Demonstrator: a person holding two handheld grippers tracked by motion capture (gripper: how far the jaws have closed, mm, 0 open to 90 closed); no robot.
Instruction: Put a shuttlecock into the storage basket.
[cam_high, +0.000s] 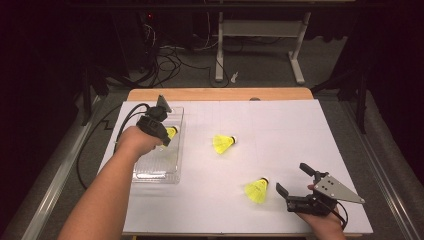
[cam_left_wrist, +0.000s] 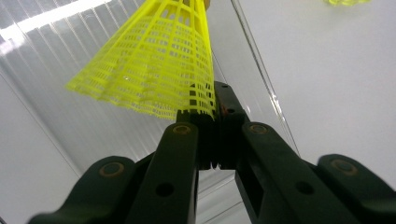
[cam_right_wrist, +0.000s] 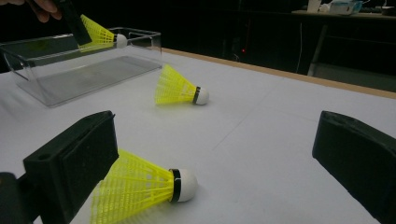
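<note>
Nearest to the person, on the white desk, the right claw stands wide with nothing held; one yellow shuttlecock lies on its side just beside its left jaw, cork end away from the person, and I judge that this one is next to be picked. Farther out, near the middle of the desk, a second shuttlecock lies on its side, well apart from both claws; it is also not yet put away. Farthest, at the left, the left claw is closed tight on the skirt edge of a third shuttlecock and holds it over the clear plastic box; whether it already touches the box floor I cannot tell. So the sorting seems about one third along; one shuttlecock is nearly delivered but not released, two are left on the desk.
</note>
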